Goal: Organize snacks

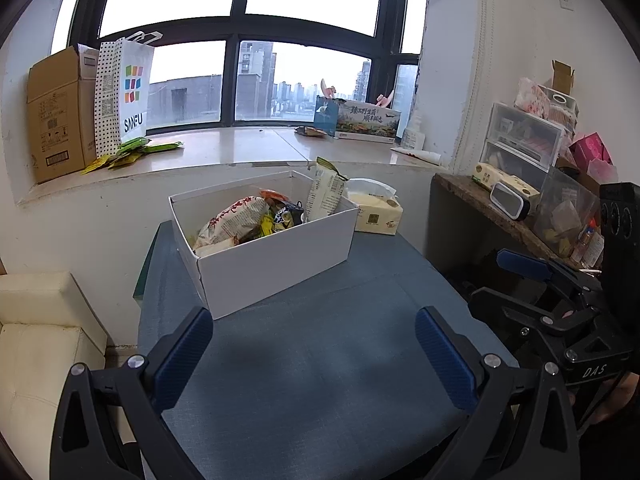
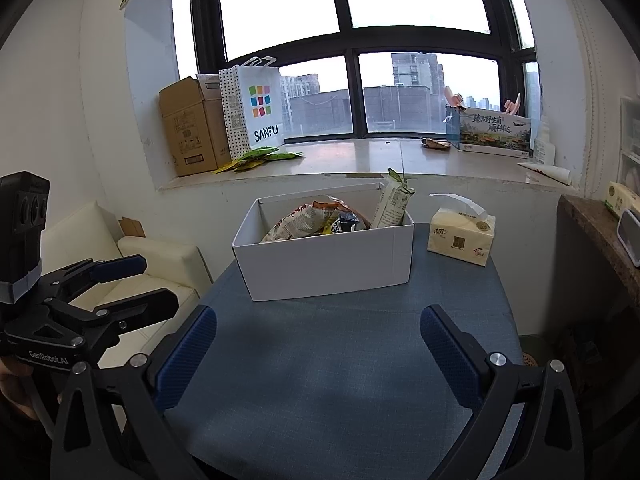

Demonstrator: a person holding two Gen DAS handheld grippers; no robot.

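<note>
**Left wrist view: both grippers empty, snacks sitting in the box**

Left wrist cam has the left gripper (image 1: 314, 348) hanging over the near part of the blue table (image 1: 320, 360), fingers spread wide, nothing between them. Same for the right gripper (image 2: 318, 350), wide apart and empty. White box (image 1: 276, 256) sits toward the table's far edge, stuffed with snack packets (image 1: 240, 220), plus one tall pale packet (image 1: 326, 192) standing upright in its far right corner. Tissue pack (image 2: 460, 240) is just beside the box at the far right corner. A few green packets (image 1: 132, 152) lie on the windowsill by the shopping bag (image 1: 124, 92).
</note>
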